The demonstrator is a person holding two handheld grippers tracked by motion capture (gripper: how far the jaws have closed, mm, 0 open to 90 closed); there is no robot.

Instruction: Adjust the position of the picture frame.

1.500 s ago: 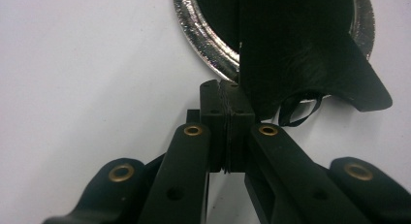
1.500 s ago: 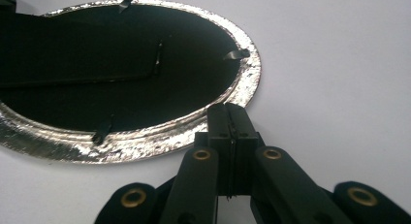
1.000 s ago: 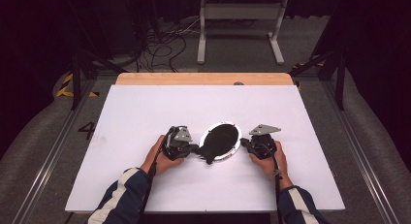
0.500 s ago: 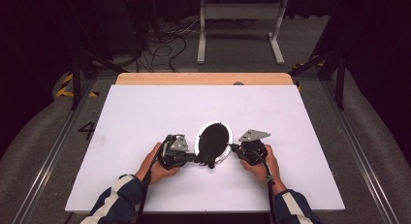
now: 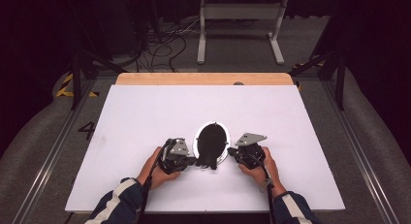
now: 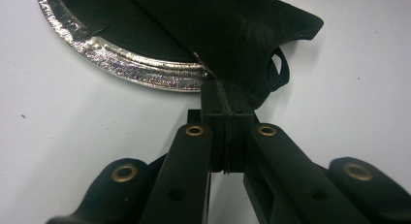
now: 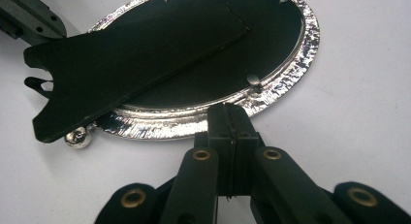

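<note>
Lower centre of the high view: the oval silver frame [image 5: 212, 142] lies face-down on the white table [image 5: 145, 112], its black stand flap [image 5: 207, 161] jutting toward the near edge. The left gripper [image 5: 191, 161], jaws shut, pinches that flap. The right gripper [image 5: 231, 151], jaws closed, nips the frame's rim. Bare table lies all round.

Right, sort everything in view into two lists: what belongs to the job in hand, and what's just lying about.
In the job:
- oval silver frame, face down
- its black backing with stand flap
- left gripper, shut at the flap
- right gripper, shut at the rim

Lying about:
- white table
- wooden board
- floor cables
- white stand
</note>
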